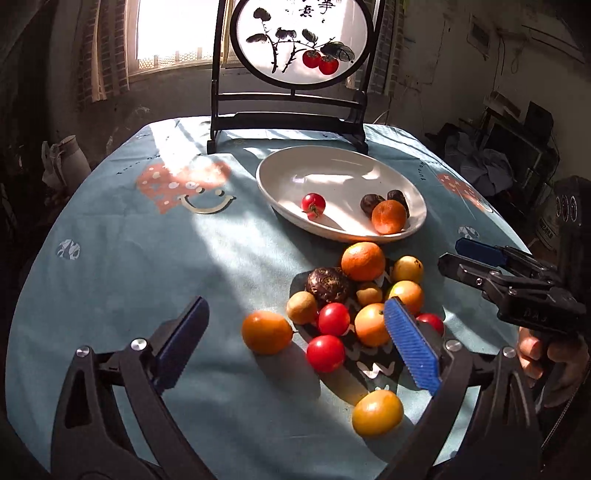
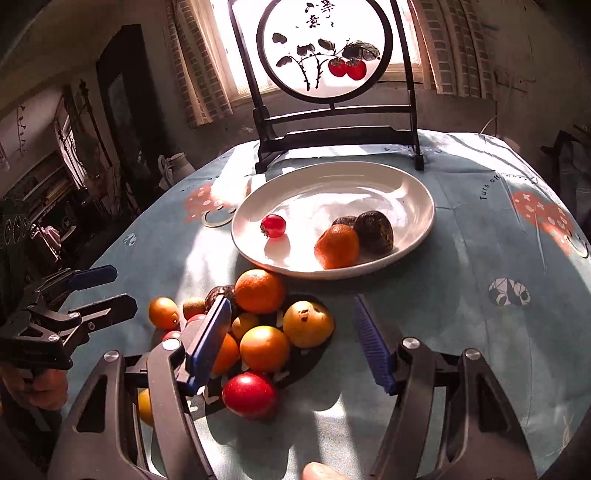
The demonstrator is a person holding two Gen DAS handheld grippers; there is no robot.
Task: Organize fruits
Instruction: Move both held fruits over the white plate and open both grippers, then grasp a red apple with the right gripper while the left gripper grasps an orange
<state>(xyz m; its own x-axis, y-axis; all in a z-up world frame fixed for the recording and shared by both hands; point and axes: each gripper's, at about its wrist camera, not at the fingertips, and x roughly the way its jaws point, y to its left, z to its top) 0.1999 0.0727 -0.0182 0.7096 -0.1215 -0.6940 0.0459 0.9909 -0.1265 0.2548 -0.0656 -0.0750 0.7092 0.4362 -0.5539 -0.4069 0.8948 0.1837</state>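
Left gripper [image 1: 295, 341] jaws wide open over fruit pile [image 1: 347, 306]; white plate [image 1: 280, 192] far; right gripper [image 1: 452, 254] right.

Harsh backlight from the blown-out window [image 1: 173, 33]; sun patches glare on the plate [image 2: 424, 206] and tablecloth [image 1: 110, 280]. Fruits cast long hard shadows toward camera. Room dim, fisheye edges bent, corners black.

plates [image 1: 280, 199]: 1 | fruits on plate [image 1: 388, 217]: 4 | fruits on table [image 1: 363, 261]: 13
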